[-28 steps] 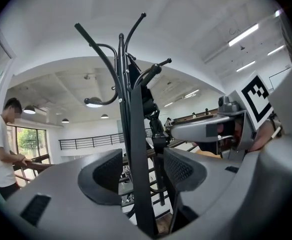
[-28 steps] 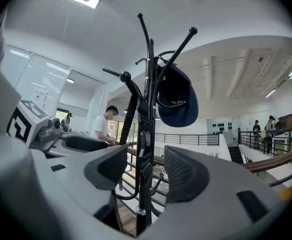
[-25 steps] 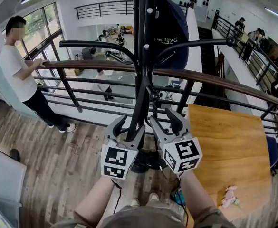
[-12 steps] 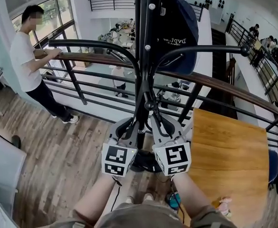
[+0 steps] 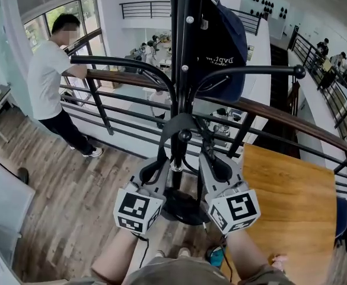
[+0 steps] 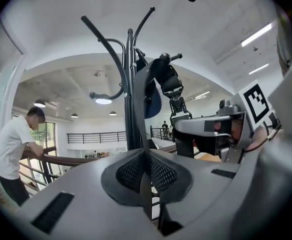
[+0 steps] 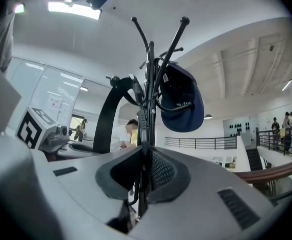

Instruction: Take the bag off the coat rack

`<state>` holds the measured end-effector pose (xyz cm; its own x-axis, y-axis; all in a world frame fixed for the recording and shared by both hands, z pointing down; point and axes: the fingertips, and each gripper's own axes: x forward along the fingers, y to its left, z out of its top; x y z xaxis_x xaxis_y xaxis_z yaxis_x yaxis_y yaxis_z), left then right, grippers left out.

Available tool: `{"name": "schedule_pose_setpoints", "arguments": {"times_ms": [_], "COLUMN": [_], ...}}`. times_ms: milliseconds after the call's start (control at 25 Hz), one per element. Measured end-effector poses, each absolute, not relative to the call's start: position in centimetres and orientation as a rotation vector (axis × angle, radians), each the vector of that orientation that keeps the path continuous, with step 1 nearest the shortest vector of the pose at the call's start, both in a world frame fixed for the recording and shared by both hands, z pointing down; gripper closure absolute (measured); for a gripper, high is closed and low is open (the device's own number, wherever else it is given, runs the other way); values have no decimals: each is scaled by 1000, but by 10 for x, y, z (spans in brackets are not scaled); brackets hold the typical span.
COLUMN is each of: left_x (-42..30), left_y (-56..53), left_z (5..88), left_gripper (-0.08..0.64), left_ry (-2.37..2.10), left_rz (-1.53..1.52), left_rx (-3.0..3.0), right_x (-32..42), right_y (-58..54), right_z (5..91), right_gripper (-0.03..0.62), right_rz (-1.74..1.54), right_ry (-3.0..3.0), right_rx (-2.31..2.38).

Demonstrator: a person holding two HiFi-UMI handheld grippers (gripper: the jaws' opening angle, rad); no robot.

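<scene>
A dark navy bag [image 5: 222, 43] hangs high on the black coat rack [image 5: 181, 70]. Its black strap [image 5: 179, 122] loops down in an arch in front of the pole. My left gripper [image 5: 159, 159] is shut on the strap's left side. My right gripper [image 5: 207, 158] grips the right side, its jaws still closing on the strap. In the left gripper view the strap [image 6: 142, 89] rises from between the shut pads [image 6: 160, 174]. The right gripper view shows a thin strap [image 7: 144, 134] between the pads [image 7: 160, 171], with the bag [image 7: 183, 104] above.
A person in a white T-shirt [image 5: 47, 82] leans on the wood-topped railing [image 5: 268, 113] at the left. A wooden table [image 5: 292, 200] stands to my right. The rack's round base [image 5: 182, 209] sits on the plank floor just ahead of my feet.
Both grippers stood open beside the pole a second ago and have now shut on the strap. They have spread slightly apart, and the strap now forms an arch between them.
</scene>
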<state>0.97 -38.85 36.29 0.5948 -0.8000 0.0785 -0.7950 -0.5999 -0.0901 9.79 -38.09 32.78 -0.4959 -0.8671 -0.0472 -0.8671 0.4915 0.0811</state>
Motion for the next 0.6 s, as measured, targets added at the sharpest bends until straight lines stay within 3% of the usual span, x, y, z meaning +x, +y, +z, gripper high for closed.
{"name": "schedule_pose_setpoints", "arguments": {"times_ms": [600], "left_x": [-73], "left_y": [-314], "left_z": [262], "left_gripper": [543], "left_ry": [1521], "left_rz": [31], "left_rx": [-2595], "right_x": [44], "right_y": [-302], "right_z": [229], "right_gripper": [545], "right_rz": [356], "right_ry": [2759], "right_rx": [-1219]}}
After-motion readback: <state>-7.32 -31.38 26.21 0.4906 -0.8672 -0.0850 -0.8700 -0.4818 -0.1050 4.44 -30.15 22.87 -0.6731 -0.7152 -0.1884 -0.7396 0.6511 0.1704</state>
